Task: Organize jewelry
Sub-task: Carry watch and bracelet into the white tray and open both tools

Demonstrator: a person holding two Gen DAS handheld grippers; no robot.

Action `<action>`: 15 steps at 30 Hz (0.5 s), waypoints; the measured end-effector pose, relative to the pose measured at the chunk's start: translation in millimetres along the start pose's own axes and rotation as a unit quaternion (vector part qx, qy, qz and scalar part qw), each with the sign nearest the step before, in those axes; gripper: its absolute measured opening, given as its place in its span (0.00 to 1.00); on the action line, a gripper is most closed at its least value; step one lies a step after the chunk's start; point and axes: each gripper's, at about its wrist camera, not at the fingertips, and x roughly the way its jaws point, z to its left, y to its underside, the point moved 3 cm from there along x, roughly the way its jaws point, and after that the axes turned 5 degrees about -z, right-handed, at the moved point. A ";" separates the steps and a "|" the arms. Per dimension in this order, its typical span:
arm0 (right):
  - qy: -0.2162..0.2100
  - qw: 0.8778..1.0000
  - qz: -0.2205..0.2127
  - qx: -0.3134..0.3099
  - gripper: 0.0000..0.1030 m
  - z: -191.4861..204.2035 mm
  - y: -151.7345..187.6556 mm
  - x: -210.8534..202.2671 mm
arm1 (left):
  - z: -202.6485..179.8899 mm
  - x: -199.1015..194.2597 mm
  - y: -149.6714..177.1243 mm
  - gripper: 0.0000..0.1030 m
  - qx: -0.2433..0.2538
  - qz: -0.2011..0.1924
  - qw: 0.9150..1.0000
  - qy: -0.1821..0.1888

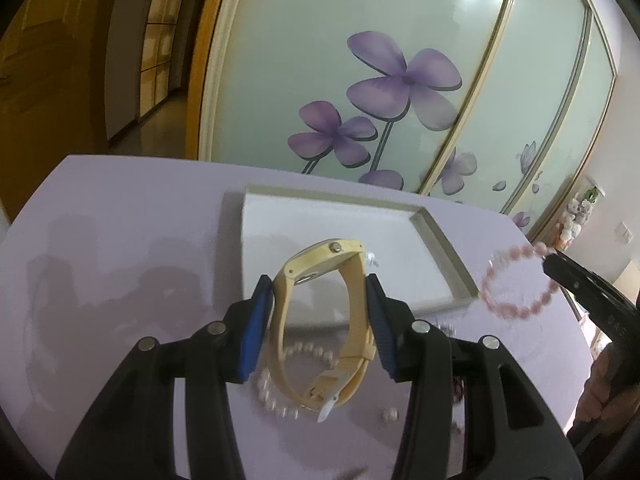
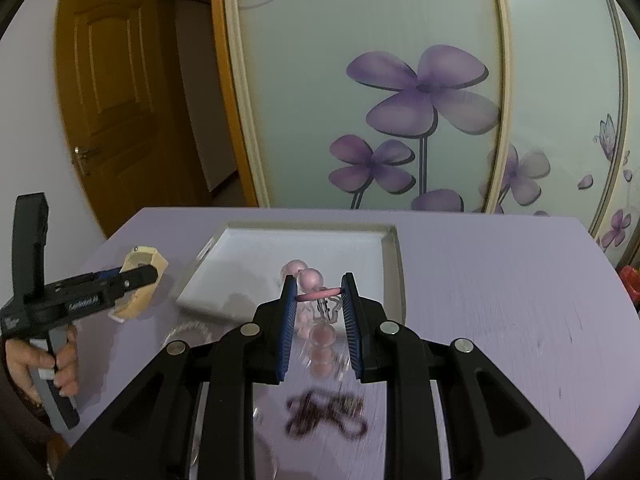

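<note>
Lavender table (image 1: 120,216) set before frosted sliding doors printed with purple flowers; wooden door ajar at far left in the right wrist view.

White shallow tray (image 1: 444,248) near the table's middle, apparently bare of jewelry. Left gripper (image 1: 320,300): jaws clamped on the strap loop of a cream wristwatch (image 1: 320,264), blue pads pressing both sides, watch case uppermost, buckle hanging below. Watch held clear of the table, just short of the tray's near edge. Right gripper (image 2: 319,294): jaws nearly together, clamped on the thin pink cord of a pink bead bracelet (image 2: 310,280); beads dangling in a loop below the pads, off the table, before the tray's near right corner. Person's hand (image 2: 60,364) seen on the left gripper's handle.

Left on the table, nearer than the tray: pearl bracelet (image 1: 280,396) beneath the watch, dark tangled chain (image 2: 324,416) beneath the pink beads; small pale pieces beside, too blurred to name.

Step judged in hand: carrying both pieces toward the tray, neither yet deposited. Next move calls for bringing each piece over the tray's rim, lowering until the piece rests on the tray floor, then parting the jaws. Risk noted: swinging beads catching the rim; watch tipping on release.
</note>
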 end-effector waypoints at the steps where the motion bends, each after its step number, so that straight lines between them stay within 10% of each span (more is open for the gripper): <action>1: 0.002 1.000 0.001 0.000 0.23 -1.9 -3.7 10.2 | -1.2 8.8 -5.2 0.45 0.001 0.000 1.000 0.003; 15: -0.031 0.993 0.103 0.048 0.23 -35.0 -4.4 169.7 | -5.4 122.7 -36.7 0.45 0.020 0.052 0.998 0.008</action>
